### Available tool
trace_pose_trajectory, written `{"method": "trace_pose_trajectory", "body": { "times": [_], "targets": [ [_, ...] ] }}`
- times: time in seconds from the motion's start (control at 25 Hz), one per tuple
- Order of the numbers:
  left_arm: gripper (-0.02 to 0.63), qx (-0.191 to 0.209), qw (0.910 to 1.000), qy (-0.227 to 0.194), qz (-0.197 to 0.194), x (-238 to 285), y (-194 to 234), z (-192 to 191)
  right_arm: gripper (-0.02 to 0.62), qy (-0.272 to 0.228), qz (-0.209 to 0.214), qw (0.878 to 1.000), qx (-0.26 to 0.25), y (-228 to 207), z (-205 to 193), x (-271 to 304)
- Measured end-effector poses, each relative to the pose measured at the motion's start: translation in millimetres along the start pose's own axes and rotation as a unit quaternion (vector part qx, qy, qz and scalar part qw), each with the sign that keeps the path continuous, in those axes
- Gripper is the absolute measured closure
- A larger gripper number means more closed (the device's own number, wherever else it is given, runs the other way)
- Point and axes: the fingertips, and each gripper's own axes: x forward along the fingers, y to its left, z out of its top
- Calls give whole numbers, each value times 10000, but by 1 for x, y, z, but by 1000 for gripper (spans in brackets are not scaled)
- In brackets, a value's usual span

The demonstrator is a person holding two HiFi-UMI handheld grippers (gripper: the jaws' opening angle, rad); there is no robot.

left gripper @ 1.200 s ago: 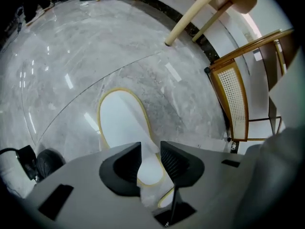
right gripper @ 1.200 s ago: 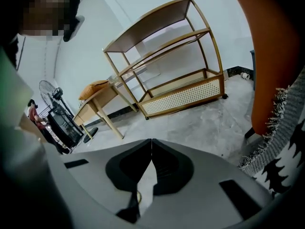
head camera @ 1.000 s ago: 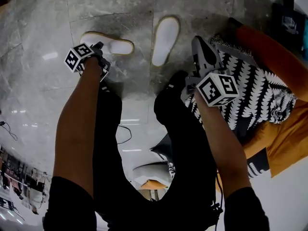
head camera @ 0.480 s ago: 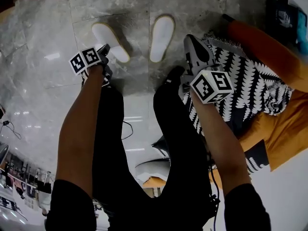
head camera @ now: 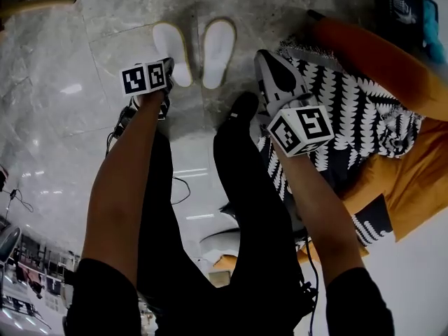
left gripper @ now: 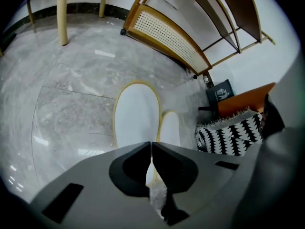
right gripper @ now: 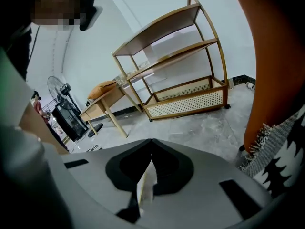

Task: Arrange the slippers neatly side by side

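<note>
Two white slippers with tan rims lie on the grey marble floor, toes pointing away from me. The left slipper (head camera: 170, 40) (left gripper: 137, 113) lies parallel to the right slipper (head camera: 218, 40) (left gripper: 170, 128), a narrow gap between them. My left gripper (head camera: 169, 64) (left gripper: 151, 144) points steeply down at the left slipper's near end. Its jaws have just been closing and are shut on that slipper's heel rim, which shows white in the slit. My right gripper (head camera: 261, 54) (right gripper: 151, 141) hangs shut and empty to the right of the slippers, above the patterned cloth.
A black-and-white patterned cloth (head camera: 350, 110) lies over an orange seat (head camera: 381, 54) at the right. A rattan-fronted wooden shelf (left gripper: 167, 32) (right gripper: 190, 99) stands beyond the slippers. A wooden table (right gripper: 102, 104) stands further off. The person's black-trousered legs (head camera: 245, 187) fill the lower middle.
The left gripper has moved right and away from me, rolling as it went. The left slipper has swung from crosswise to parallel beside the right one. The right gripper has risen slightly.
</note>
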Motion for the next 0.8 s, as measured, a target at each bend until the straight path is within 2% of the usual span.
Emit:
{"method": "trace_pose_trajectory", "body": {
  "times": [0.08,0.24,0.36,0.8],
  "targets": [
    [580,99,9998,170,50,13,-8,-4,563,30,-20,9999,-130,-6,-6,-4],
    [580,221,9982,506,251,35,-10,-14,563,54,-80,9999,-72,-16,-17,-10],
    [580,303,9971,609,352,46,-11,-14,563,41,-115,9999,-29,-26,-22,-13],
    [578,1110,9874,978,559,65,-15,-17,563,-8,-243,9996,109,-44,-26,-18]
  ]
}}
